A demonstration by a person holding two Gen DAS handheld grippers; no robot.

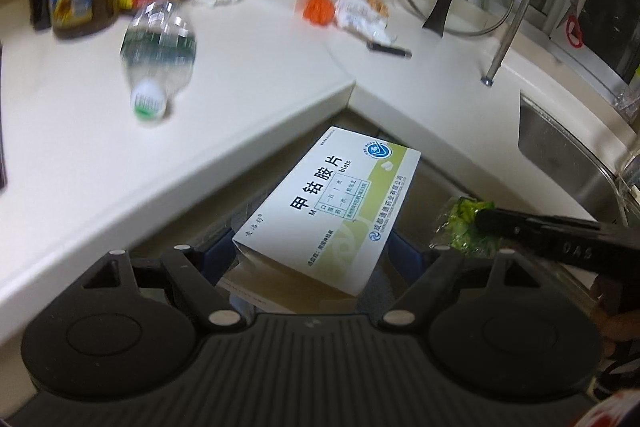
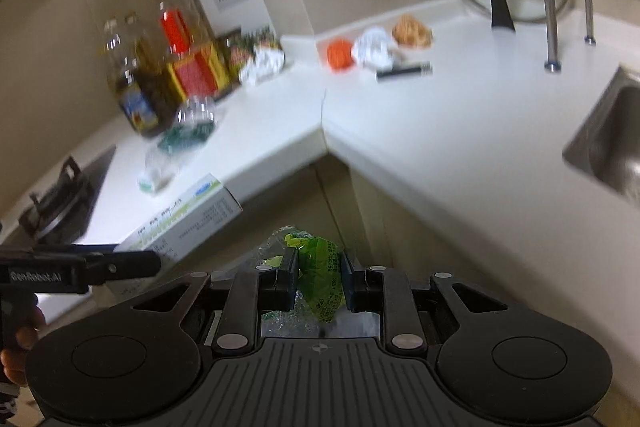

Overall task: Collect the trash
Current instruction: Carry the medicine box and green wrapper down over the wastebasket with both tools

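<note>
A white L-shaped counter [image 1: 256,67] fills both views. Below its inner corner, the left gripper [image 1: 308,247] clamps a white box [image 1: 328,203] and the right gripper [image 2: 320,279] pinches a green wrapper [image 2: 320,267]. Keep both grips firm until over a bin; none is visible.

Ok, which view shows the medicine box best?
The left wrist view: the medicine box fills the centre, printed top face sharp and readable, held in the left hand-held gripper. The right wrist view catches only its blurred side at lower left.
</note>
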